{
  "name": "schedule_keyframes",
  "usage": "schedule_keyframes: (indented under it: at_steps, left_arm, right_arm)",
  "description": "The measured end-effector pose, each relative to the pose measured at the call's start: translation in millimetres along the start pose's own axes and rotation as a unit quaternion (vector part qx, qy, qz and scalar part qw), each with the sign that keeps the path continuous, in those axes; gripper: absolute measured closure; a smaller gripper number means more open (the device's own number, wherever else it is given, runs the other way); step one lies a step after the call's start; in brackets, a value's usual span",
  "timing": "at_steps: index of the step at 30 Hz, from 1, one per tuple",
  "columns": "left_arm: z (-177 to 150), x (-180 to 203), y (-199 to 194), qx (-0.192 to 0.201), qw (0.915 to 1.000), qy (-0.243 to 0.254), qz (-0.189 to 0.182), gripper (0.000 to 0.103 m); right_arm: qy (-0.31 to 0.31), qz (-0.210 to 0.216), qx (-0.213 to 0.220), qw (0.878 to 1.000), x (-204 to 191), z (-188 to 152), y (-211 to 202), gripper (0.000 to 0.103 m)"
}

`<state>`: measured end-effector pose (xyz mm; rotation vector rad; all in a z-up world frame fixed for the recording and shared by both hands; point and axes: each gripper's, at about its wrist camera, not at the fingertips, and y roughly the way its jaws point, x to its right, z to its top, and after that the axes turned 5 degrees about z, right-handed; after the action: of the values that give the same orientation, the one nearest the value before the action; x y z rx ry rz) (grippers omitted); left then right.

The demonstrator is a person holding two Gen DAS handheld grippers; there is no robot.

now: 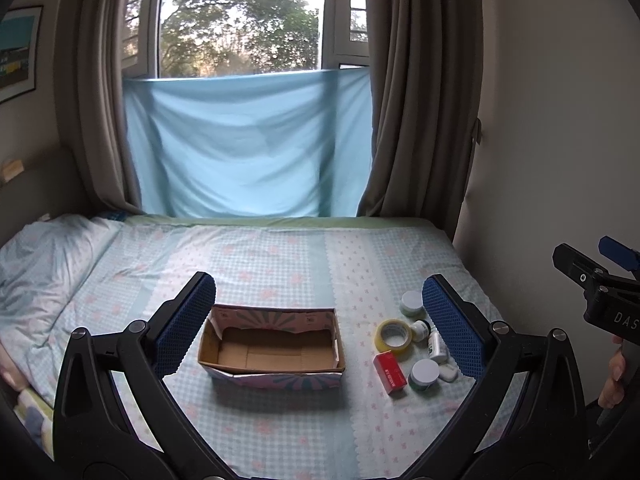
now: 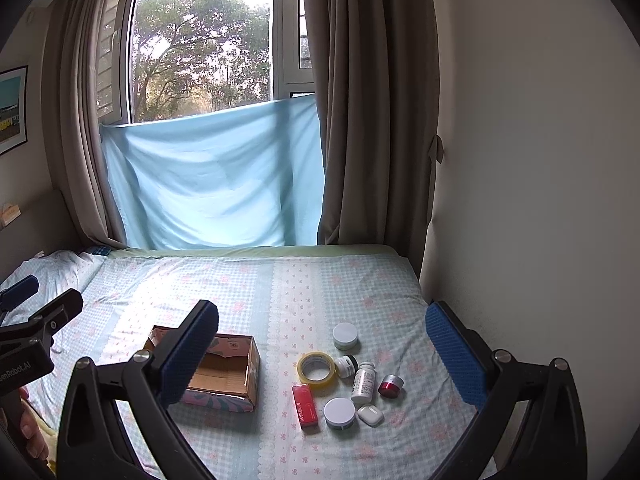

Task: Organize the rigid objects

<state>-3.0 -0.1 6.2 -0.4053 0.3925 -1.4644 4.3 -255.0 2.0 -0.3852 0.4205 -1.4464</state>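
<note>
An open, empty cardboard box [image 1: 272, 350] [image 2: 224, 376] sits on the bed. To its right lies a cluster: a tape roll [image 1: 393, 333] [image 2: 317, 368], a red box [image 1: 390, 374] [image 2: 306, 406], two white-lidded jars [image 1: 424, 374] [image 2: 346, 335], a white bottle [image 2: 363, 383], a small dark-banded bottle [image 2: 346, 365], a red cap [image 2: 391, 385] and a white earbud case [image 2: 370, 415]. My left gripper [image 1: 316, 320] is open above the box. My right gripper [image 2: 320, 352] is open above the cluster. Both are empty.
The bed [image 1: 280, 248] has a checked floral sheet, with a pillow [image 1: 48, 256] at the left. A wall [image 2: 520, 200] runs along the right side. Curtains and a blue cloth [image 1: 248, 144] hang at the window behind.
</note>
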Motion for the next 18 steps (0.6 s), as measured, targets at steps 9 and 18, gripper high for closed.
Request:
schedule_keyframes:
  at_steps: [9,18]
  left_arm:
    - [1.9,0.7,9.4,-0.01,0.9999,-0.003,-0.003,0.0]
    - [1.5,8.1,21.9,-0.028,0.9996,-0.001,-0.011,0.0]
  right_arm:
    - [0.004,-0.004,-0.001,1.0,0.0,-0.2,4.6,0.0]
    - [0.01,-0.005,-0.006,1.0,5.8,0.3,12.5,0.0]
